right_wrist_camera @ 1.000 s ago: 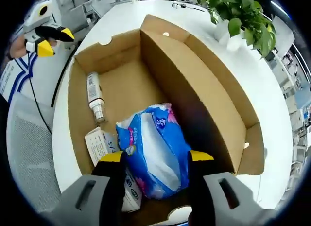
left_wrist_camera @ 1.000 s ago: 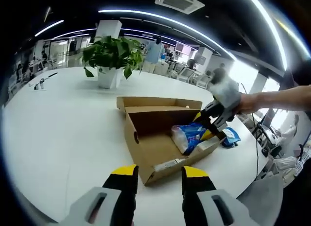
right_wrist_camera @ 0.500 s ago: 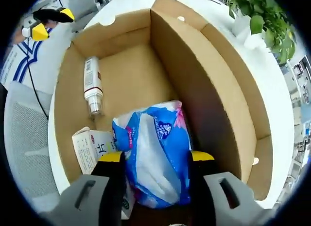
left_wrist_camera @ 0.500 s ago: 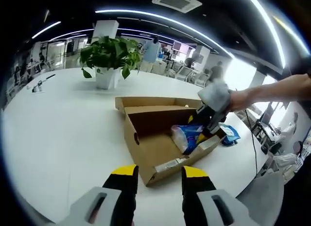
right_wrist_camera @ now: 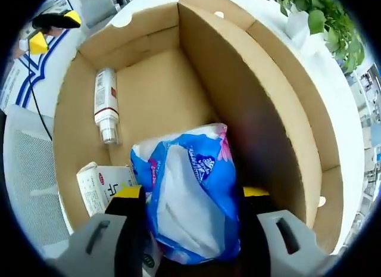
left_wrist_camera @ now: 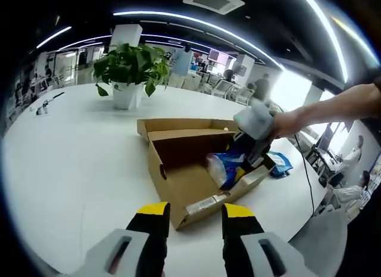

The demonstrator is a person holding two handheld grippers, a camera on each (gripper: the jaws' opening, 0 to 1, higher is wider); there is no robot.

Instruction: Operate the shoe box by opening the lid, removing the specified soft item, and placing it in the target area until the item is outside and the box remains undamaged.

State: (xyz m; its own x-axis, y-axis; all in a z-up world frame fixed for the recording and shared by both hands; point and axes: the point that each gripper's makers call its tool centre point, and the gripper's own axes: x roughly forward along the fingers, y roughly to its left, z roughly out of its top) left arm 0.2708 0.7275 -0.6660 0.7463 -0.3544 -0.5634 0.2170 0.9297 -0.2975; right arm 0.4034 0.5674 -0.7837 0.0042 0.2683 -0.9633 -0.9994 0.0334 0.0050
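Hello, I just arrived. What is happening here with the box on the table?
A person works with two handheld grippers at an open cardboard shoe box on a white table. The right gripper is down inside the box, its jaws on either side of a blue soft pack, which lies on the box floor. A small bottle and a white carton also lie in the box. The left gripper is open, apart from the box.

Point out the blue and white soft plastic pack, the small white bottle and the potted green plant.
Blue and white soft plastic pack (right_wrist_camera: 190, 199), right gripper view, front face.
Small white bottle (right_wrist_camera: 105, 104), right gripper view, label.
Potted green plant (left_wrist_camera: 130, 65), left gripper view, leaves.
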